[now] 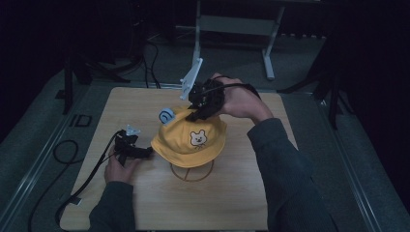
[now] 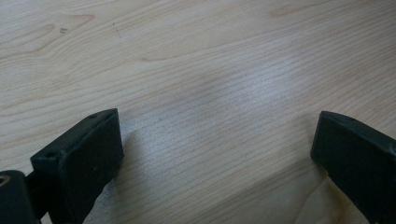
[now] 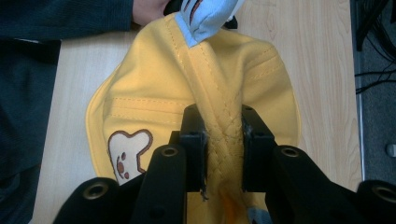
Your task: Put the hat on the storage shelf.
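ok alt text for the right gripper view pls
The right gripper is shut on the crown of a yellow hat above a wooden table. A bear patch shows at lower left, a blue ear at top.

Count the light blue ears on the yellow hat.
1 shows: a light blue ear at the yellow hat's back left. A second may be hidden behind the right claw.

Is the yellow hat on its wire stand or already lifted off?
On. The yellow hat covers the wire stand; the right gripper pinches its crown fabric.
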Demonstrator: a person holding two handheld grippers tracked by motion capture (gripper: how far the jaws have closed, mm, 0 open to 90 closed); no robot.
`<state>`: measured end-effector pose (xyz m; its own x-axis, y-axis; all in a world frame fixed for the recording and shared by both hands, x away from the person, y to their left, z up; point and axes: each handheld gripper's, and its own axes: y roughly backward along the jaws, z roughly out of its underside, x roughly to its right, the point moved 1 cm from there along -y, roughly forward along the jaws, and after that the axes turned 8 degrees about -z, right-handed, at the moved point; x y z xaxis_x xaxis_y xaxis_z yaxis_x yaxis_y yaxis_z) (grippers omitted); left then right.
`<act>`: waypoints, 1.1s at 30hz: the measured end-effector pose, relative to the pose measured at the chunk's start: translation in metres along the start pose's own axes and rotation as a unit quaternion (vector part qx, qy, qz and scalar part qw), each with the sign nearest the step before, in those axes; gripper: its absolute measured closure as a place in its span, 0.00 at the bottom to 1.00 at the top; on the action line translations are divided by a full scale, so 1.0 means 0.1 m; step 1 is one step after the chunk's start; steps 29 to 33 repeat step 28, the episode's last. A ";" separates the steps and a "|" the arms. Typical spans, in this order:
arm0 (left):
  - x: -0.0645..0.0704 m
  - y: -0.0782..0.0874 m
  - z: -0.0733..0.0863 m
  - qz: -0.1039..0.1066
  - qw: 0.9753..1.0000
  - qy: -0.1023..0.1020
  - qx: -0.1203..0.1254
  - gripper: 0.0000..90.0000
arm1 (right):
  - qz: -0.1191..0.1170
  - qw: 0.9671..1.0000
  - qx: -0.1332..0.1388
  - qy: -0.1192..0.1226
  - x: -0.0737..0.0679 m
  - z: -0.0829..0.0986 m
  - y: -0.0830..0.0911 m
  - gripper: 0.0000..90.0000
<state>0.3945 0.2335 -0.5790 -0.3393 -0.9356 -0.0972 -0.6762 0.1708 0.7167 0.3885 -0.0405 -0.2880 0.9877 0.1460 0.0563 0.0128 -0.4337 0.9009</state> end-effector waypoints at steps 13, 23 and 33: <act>0.00 0.00 0.00 0.000 1.000 -0.001 0.000 0.02 | 0.036 0.998 0.007 -0.042 0.07 0.04 -0.02 0.40; 0.00 0.00 0.00 0.000 1.000 -0.001 0.000 0.02 | 0.039 0.997 0.017 -0.059 0.04 0.03 0.01 0.21; 0.00 0.00 0.00 0.000 1.000 -0.001 0.000 0.02 | 0.036 0.998 0.012 -0.057 0.01 0.04 0.04 0.19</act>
